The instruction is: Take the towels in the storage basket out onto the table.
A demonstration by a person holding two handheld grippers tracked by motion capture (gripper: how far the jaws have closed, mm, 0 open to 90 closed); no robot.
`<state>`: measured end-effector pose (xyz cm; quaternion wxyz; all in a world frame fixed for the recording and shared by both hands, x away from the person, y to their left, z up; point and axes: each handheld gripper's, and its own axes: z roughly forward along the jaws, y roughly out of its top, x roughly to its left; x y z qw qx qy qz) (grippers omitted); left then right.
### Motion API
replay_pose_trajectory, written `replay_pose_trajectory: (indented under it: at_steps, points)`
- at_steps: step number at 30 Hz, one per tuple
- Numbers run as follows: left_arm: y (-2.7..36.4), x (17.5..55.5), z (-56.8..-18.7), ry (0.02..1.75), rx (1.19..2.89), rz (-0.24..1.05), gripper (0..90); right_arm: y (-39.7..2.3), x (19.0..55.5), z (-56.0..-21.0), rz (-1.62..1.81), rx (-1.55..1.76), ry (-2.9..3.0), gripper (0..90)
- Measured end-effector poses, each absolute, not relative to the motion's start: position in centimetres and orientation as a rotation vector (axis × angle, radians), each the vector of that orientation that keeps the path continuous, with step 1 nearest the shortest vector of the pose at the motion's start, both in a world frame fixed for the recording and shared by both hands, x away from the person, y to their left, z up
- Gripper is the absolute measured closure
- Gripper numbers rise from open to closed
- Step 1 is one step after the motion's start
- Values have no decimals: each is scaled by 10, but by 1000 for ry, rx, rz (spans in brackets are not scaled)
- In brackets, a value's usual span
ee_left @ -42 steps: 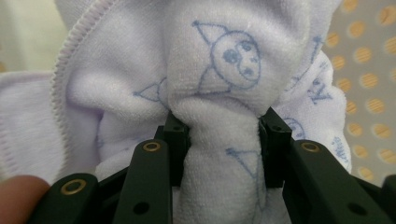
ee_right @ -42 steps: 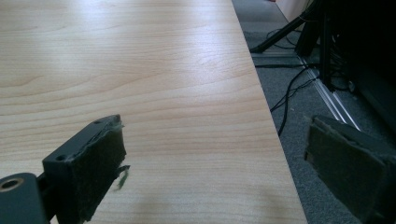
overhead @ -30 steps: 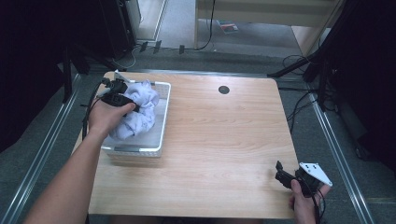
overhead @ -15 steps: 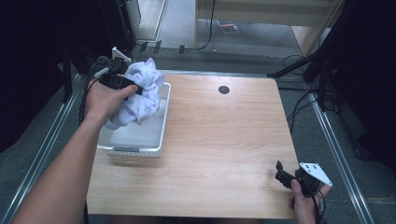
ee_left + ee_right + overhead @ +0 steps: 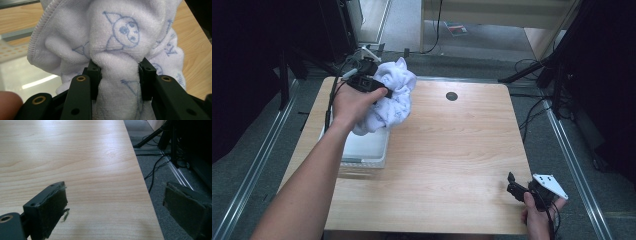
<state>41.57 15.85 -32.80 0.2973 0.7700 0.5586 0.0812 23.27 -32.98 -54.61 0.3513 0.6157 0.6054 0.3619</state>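
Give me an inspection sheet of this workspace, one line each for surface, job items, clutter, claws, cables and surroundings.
Surface: light wooden table with a round dark grommet hole near the far edge.
Job's things: white towel with blue cartoon prints, bunched and lifted above the white tray at the table's left side.
Clutter: nothing seen.
Claws: left claw shut on a fold of the towel; right claw open, holding nothing, at the table's near right corner.
Cables: the left claw's cable trails off the left side; loose cables lie on the floor to the right.
Surroundings: grey carpet floor, metal floor rails, dark stands.
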Motion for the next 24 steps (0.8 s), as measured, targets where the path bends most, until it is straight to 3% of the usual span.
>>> replay_pose_trajectory:
  at_steps: [16,24]
  points:
    - [71,424,-353,1380,2103,122,643,-330,233,-546,955,1590,1541,56]
    - [32,428,-384,1362,2131,64,640,-331,233,-546,966,1588,1541,56]
